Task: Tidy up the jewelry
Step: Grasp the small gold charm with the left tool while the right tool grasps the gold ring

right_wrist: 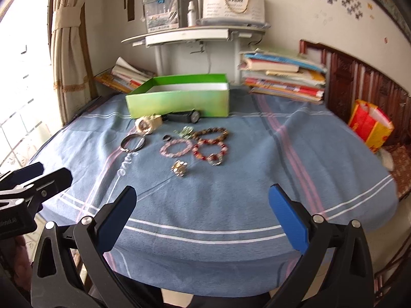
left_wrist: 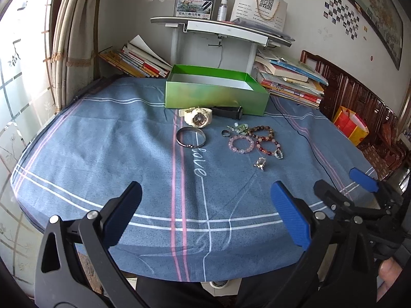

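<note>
An open green box (left_wrist: 215,95) (right_wrist: 179,102) stands at the far side of the blue cloth. In front of it lie a cream watch (left_wrist: 196,118) (right_wrist: 147,124), a black watch (left_wrist: 228,111) (right_wrist: 186,116), a metal bangle (left_wrist: 191,137) (right_wrist: 133,142), a pink bead bracelet (left_wrist: 241,143) (right_wrist: 176,147), a red bead bracelet (left_wrist: 268,143) (right_wrist: 210,150), a brown bead bracelet (left_wrist: 260,131) (right_wrist: 212,132), a dark ring (left_wrist: 226,133) (right_wrist: 167,137) and a silver ornament (left_wrist: 260,164) (right_wrist: 179,169). My left gripper (left_wrist: 205,210) is open and empty over the near edge. My right gripper (right_wrist: 203,213) is open and empty beside it.
Stacks of books (left_wrist: 290,82) (right_wrist: 282,79) lie behind the box on both sides of a white stand (left_wrist: 218,28). A curtain (left_wrist: 74,38) hangs at the left. A red and yellow bag (left_wrist: 350,125) (right_wrist: 371,125) stands off the table's right edge.
</note>
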Demonstrator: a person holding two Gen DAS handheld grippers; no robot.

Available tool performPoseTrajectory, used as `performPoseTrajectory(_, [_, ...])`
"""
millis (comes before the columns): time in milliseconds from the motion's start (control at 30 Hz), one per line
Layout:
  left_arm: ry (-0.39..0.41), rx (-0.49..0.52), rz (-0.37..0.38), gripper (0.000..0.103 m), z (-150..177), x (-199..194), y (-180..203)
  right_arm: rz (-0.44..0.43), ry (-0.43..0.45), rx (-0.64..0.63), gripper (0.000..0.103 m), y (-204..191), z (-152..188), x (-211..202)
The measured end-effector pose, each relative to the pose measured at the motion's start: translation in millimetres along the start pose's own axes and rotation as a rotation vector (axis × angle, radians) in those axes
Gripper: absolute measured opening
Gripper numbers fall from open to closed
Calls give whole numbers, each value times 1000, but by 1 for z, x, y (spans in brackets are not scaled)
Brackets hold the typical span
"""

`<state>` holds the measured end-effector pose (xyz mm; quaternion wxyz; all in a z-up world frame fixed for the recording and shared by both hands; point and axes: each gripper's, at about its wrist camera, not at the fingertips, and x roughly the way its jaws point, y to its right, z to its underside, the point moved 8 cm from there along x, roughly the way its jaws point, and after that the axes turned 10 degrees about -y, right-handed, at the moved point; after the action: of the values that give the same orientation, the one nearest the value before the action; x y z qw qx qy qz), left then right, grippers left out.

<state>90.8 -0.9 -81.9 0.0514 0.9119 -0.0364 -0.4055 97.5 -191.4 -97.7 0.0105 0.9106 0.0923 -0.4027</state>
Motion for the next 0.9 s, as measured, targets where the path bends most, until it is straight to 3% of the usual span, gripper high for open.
performPoseTrajectory(200, [-50,7,30,99,5,34,2,-16,-43,-3,100,1,3,30])
performPoseTrajectory(433, [-77,40,9,99,0,68,11,-2,-64,6,99,23,-14,64])
performPoseTrajectory(567, [-103,36,16,99,-3,86,16,-6,-118,6,88,32,-28,95])
performPoseTrajectory(700, [-120,61,2,99,-7,102,23,-19,-183,5,60,35,-33,123])
performPoseTrajectory(900, [-145,79,5,96,-10,120,32,-54,-202,12,56,35,-39,139])
